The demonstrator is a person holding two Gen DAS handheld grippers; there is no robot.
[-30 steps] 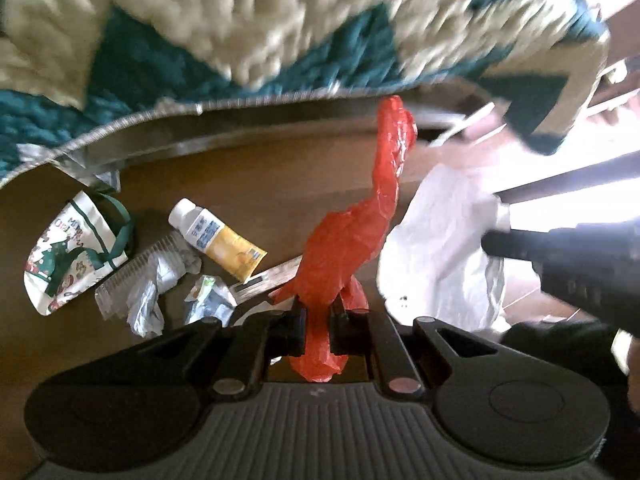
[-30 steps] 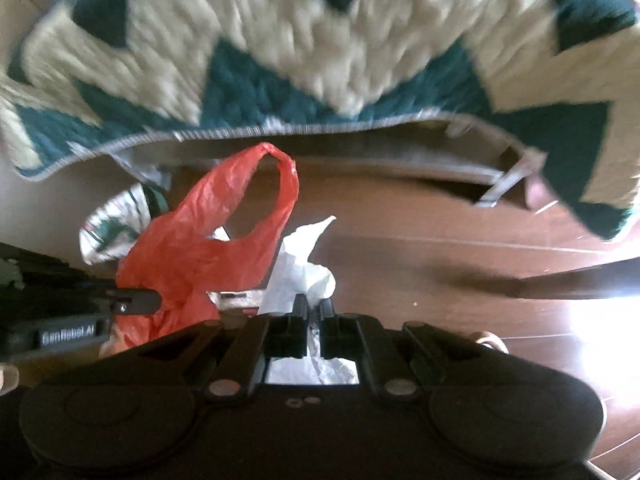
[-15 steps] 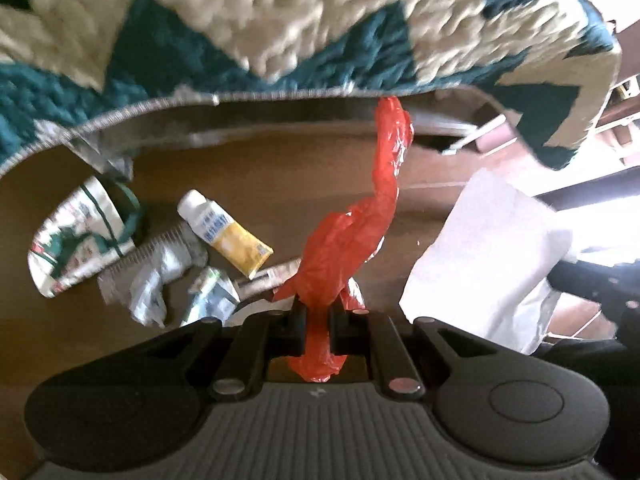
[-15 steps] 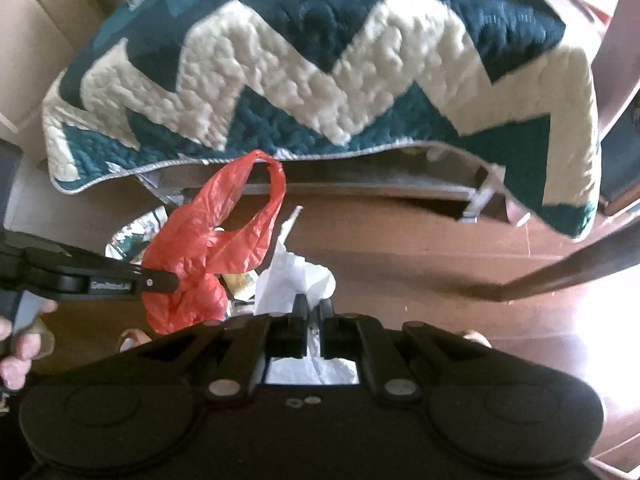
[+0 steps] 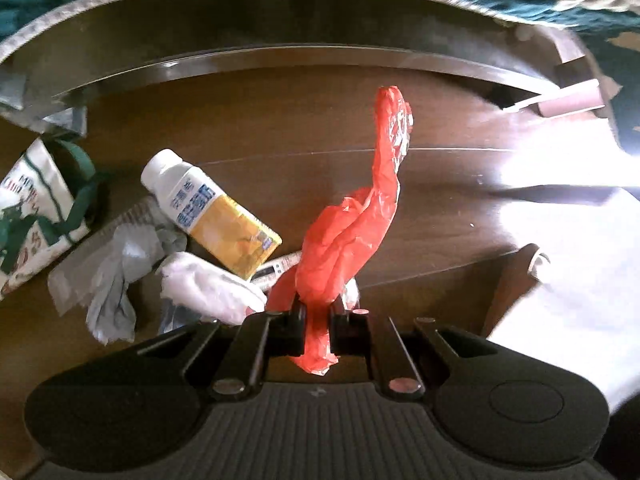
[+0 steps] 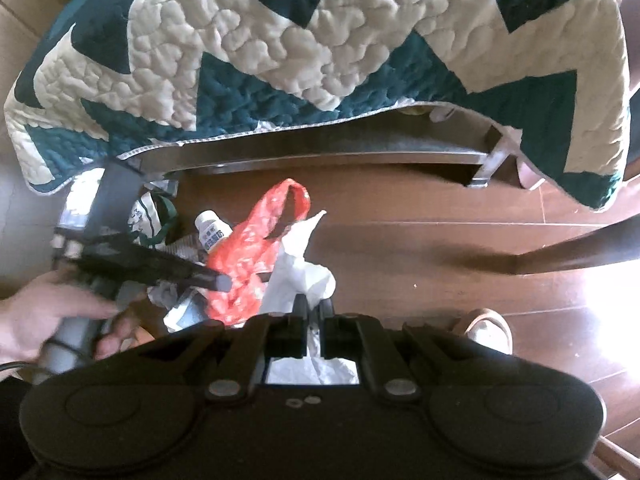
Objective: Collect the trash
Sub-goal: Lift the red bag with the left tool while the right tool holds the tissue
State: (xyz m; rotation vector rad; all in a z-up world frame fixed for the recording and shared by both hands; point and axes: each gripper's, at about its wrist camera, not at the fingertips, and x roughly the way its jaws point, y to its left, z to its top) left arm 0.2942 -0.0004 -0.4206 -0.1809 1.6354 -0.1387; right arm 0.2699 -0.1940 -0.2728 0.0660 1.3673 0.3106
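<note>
My left gripper (image 5: 318,312) is shut on a red plastic bag (image 5: 352,232), which stretches up from its jaws, low over the wooden floor. The same red bag (image 6: 256,256) shows in the right wrist view, with a hand (image 6: 36,320) holding the left gripper (image 6: 218,282) beside it. My right gripper (image 6: 314,308) is shut on a white plastic bag (image 6: 300,268), which hangs next to the red one. Trash lies on the floor at the left: a white and yellow drink carton (image 5: 212,216), crumpled tissue (image 5: 208,288), a clear wrapper (image 5: 108,276) and a printed paper bag (image 5: 36,216).
A bed with a teal and cream zigzag quilt (image 6: 320,52) overhangs the floor behind the trash, its dark frame (image 5: 320,56) just above it. A bed leg (image 6: 490,160) stands at the right. A slippered foot (image 6: 488,326) is near my right gripper. Bright sunlight falls on the floor at the right.
My left gripper has sunk toward the floor with the red bag, so the trash looks much nearer and the quilt has slid up out of view. The right gripper has barely moved.
</note>
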